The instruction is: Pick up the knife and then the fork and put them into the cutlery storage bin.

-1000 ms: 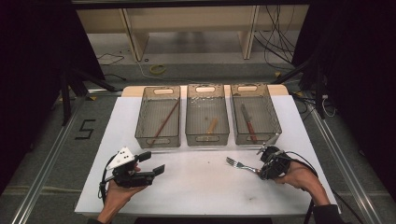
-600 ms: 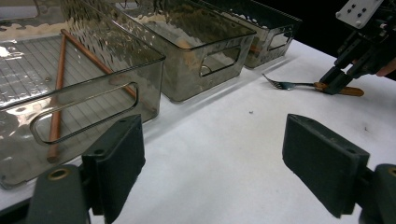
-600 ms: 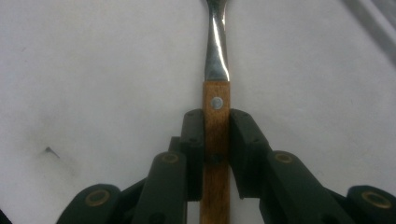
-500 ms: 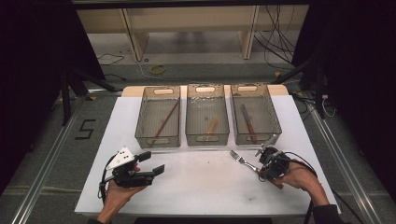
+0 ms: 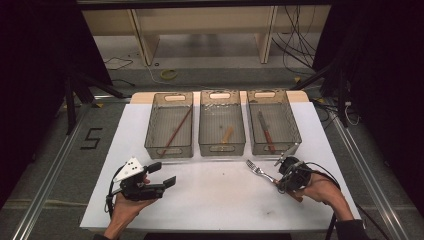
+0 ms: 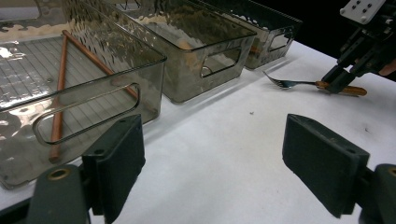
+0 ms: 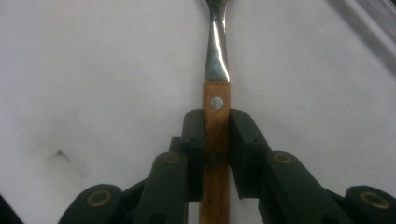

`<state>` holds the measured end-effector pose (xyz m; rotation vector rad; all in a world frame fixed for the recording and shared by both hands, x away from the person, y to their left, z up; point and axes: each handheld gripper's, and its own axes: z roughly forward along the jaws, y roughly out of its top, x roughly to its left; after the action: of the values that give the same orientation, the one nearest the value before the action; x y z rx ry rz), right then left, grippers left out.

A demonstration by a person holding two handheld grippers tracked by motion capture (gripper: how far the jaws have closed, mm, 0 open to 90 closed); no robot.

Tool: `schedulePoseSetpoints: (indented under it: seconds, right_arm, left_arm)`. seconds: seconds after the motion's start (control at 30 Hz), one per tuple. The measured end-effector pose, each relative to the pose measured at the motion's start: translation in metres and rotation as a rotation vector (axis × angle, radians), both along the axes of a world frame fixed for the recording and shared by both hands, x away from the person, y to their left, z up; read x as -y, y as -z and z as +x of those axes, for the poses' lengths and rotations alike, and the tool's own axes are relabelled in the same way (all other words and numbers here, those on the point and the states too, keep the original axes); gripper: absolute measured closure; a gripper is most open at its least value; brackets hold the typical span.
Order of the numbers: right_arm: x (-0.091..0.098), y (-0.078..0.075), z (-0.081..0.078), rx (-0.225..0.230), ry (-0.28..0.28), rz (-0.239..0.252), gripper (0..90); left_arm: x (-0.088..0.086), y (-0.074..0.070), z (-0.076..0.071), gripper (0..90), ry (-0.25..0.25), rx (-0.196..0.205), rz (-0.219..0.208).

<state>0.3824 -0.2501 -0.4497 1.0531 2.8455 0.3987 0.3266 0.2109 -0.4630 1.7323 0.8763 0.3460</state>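
**Fork pinched at the handle, bins waiting**

The white table is carrying three smoky transparent plastic bins in a row along its far half; the left one is holding long brown chopsticks, the middle one a small pale wooden piece, the right one a wooden-handled knife. Nearer the person, the left gripper is resting with its jaws spread wide and nothing between them; the right gripper has just been closing its jaws and is now pinching the wooden-handled steel fork by the handle, close behind the rivet. The fork is lying on the table just in front of the right bin, tines pointing towards the middle one. The pads are gripping only a narrow strip of smooth wood, so the heavier steel end is likely to droop or swivel once lifted; a tilted fork could catch a bin rim or slip out.
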Motion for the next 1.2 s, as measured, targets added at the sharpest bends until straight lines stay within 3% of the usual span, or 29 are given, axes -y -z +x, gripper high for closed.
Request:
schedulePoseSetpoints:
  seconds: [0.5,1.2]
  right_arm:
    - [0.009,-0.029,-0.002,0.056,0.015,0.184,77.7]
    - [0.007,-0.061,0.032,0.139,0.083,0.306,77.7]
  left_arm:
    - [0.0,0.0,0.0,20.3,-0.005,0.006,-0.002]
    - [-0.001,0.0,0.0,20.3,-0.006,0.014,-0.003]
